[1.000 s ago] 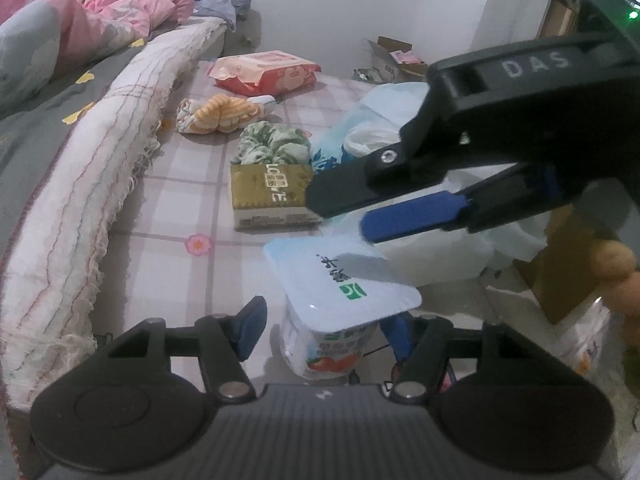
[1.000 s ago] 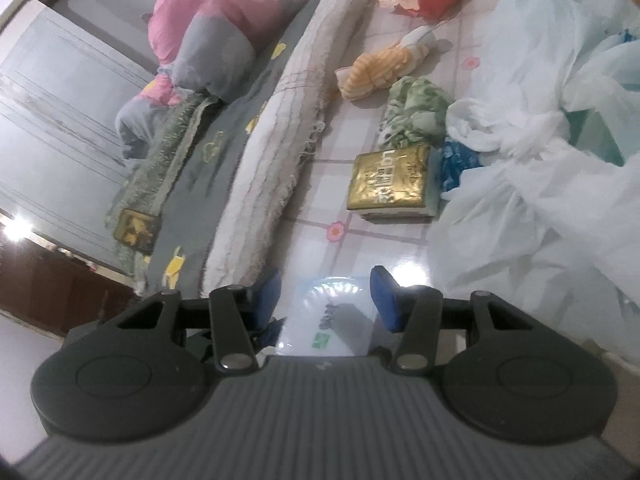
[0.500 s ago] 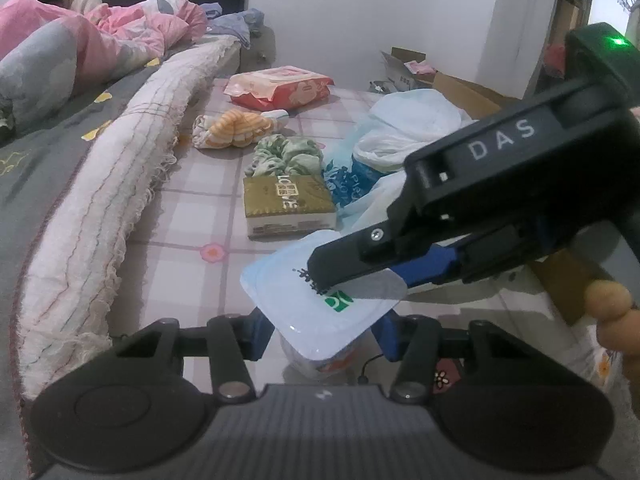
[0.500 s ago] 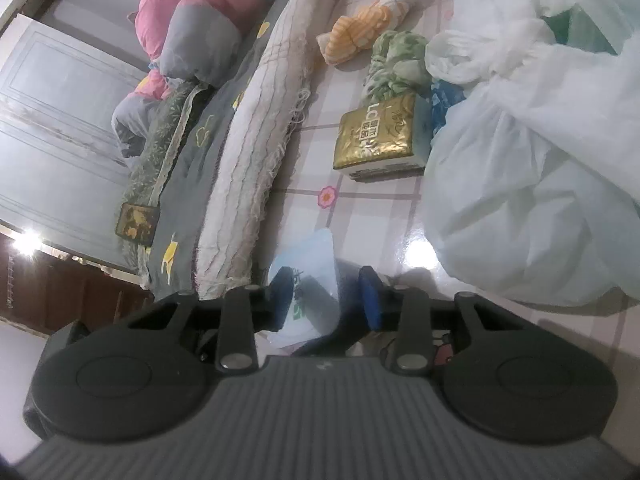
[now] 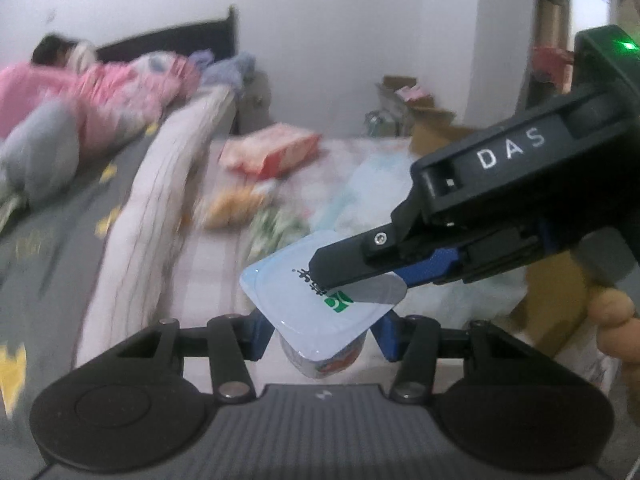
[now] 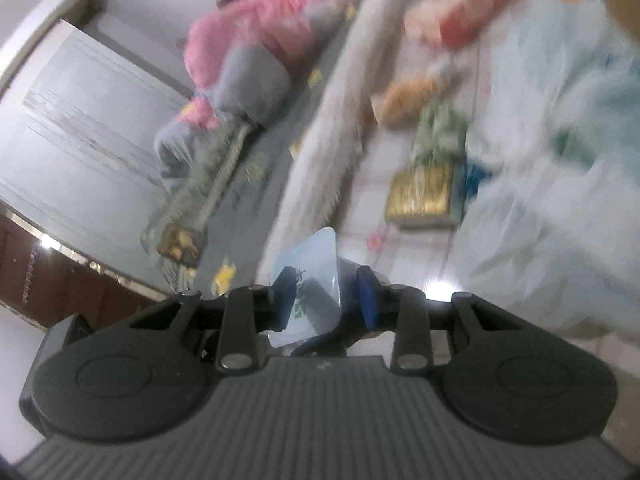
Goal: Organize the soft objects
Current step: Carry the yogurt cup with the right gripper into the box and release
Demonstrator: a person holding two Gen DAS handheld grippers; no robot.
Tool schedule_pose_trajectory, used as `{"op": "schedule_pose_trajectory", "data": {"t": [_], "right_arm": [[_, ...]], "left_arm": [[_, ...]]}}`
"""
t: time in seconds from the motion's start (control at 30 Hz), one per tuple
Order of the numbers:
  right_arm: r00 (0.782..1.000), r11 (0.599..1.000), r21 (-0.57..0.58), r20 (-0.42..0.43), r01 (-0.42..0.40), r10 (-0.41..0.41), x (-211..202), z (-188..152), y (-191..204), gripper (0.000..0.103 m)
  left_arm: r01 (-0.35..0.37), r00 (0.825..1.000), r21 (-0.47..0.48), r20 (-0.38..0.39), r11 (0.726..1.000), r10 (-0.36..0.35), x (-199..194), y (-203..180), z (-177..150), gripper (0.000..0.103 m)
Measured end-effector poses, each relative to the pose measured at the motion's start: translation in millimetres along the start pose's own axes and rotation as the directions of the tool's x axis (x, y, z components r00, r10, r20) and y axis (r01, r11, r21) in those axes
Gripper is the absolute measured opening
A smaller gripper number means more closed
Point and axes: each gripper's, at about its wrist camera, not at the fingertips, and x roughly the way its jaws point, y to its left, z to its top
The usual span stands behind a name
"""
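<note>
A yogurt cup (image 5: 324, 356) with a pale blue foil lid (image 5: 296, 296) sits between the fingers of my left gripper (image 5: 320, 334), which is shut on the cup body and holds it off the floor. My right gripper (image 5: 360, 284) comes in from the right and is shut on the lid's right corner, which is peeled up. In the right wrist view the lid (image 6: 314, 272) stands on edge between the right gripper's blue pads (image 6: 366, 298). Soft items lie beyond: a striped orange sock (image 5: 236, 206) and a green scrunchie (image 5: 276, 220).
A gold box (image 6: 420, 194) and white plastic bags (image 6: 552, 208) lie on the tiled floor. A pink wipes pack (image 5: 272, 156) sits further back. A quilted bed edge (image 5: 160, 200) runs along the left, with a person lying on it. A cardboard box (image 5: 424, 128) stands at the back right.
Both grippers have lifted with the cup off the floor. My right gripper closed on the lid's corner and peeled it upward. The view is now motion-blurred.
</note>
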Motion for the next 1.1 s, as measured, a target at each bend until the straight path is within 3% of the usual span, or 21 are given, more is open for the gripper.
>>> {"op": "schedule_pose_trajectory", "data": {"t": [0.13,0.27,0.4,0.53,0.63,0.8,1.0,1.1], "right_arm": [[0.994,1.000,-0.014,0.112,0.022,-0.020,-58.1,18.6,-3.0,0.032],[0.973,0.997,0.001,0.216,0.082,-0.081,-125.2,33.4,-19.4,0.033],[0.951,0.985,0.064,0.258,0.159,-0.170,-180.1,40.9,-50.6,0.034],[0.947,0.964,0.184,0.220,0.194,-0.233,-207.5,39.3,-98.6,0.034],[0.954,0.943,0.268,0.171,0.197,-0.248,-211.9,31.0,-134.6,0.034],[0.973,0.918,0.353,0.079,0.178,-0.219,-203.6,17.9,-181.0,0.034],[0.978,0.905,0.374,-0.043,0.204,-0.202,-179.4,20.8,-207.8,0.039],[0.976,0.894,0.391,-0.103,0.217,-0.191,-169.1,24.8,-223.2,0.041]], "left_arm": [[0.058,0.996,0.070,0.056,0.996,-0.062,0.0,-34.6,39.9,0.052],[0.157,0.983,0.129,0.076,0.979,-0.167,9.9,-82.4,77.6,0.052],[0.280,0.957,0.178,0.027,0.943,-0.290,32.0,-137.1,105.5,0.053],[0.374,0.927,0.191,-0.097,0.908,-0.361,66.2,-183.1,113.5,0.053],[0.402,0.910,0.201,-0.197,0.893,-0.365,88.4,-210.7,107.4,0.053],[0.434,0.872,0.170,-0.328,0.885,-0.364,120.9,-221.1,95.9,0.053],[0.423,0.862,0.204,-0.392,0.883,-0.322,136.2,-229.2,82.8,0.052],[0.415,0.868,0.233,-0.392,0.879,-0.306,134.9,-232.8,81.8,0.054]]}}
